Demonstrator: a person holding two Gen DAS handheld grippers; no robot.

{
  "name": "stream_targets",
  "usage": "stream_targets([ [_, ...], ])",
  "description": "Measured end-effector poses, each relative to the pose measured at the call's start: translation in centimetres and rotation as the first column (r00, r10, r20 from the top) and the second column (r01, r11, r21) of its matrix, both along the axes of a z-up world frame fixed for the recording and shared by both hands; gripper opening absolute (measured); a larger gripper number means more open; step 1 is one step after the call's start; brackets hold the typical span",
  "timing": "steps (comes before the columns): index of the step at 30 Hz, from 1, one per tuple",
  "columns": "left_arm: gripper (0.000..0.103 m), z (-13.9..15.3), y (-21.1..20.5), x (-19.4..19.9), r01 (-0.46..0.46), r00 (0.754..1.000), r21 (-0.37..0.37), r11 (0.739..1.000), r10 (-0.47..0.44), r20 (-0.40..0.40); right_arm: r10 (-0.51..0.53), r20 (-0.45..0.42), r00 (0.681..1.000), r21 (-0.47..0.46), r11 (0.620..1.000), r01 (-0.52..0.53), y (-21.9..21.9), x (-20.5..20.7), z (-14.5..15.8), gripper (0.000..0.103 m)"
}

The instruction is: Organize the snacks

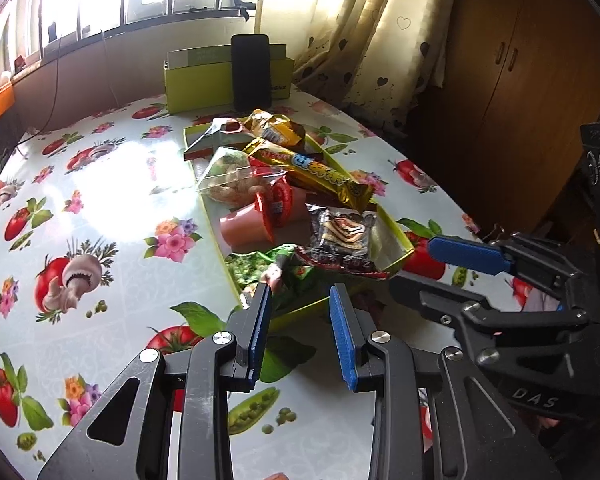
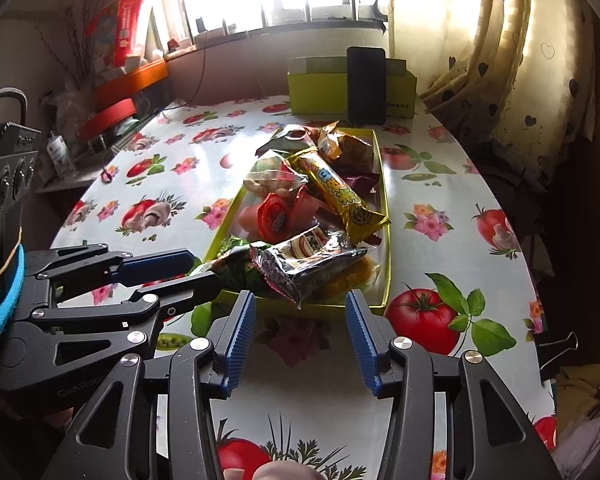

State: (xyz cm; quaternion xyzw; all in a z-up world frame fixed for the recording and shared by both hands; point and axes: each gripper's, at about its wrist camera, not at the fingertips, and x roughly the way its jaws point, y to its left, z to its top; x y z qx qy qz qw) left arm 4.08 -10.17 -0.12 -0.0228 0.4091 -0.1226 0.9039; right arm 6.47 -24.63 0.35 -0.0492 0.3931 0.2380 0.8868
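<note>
The tray [image 2: 384,200] of snacks lies on the counter [image 2: 440,240], long axis running away from both grippers. Right gripper [image 2: 300,320] – jaws partly open, empty – faces its near end; left gripper [image 1: 300,320] – jaws narrow, empty – is just beside.

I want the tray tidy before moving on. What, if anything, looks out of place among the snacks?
The dark cake packet pokes over the tray's near rim, and the long yellow bar lies slantwise atop the heap.
</note>
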Motion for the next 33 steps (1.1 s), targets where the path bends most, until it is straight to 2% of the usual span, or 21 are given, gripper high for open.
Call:
stream_targets([
  [33,0.031,-0.5,0.6,0.7,-0.038,0.999,0.025,0.999,0.038,0.006,0.002,-0.021,1.0,-0.019,1.0,-0.002,1.1,1.0,-1.1,0.046],
])
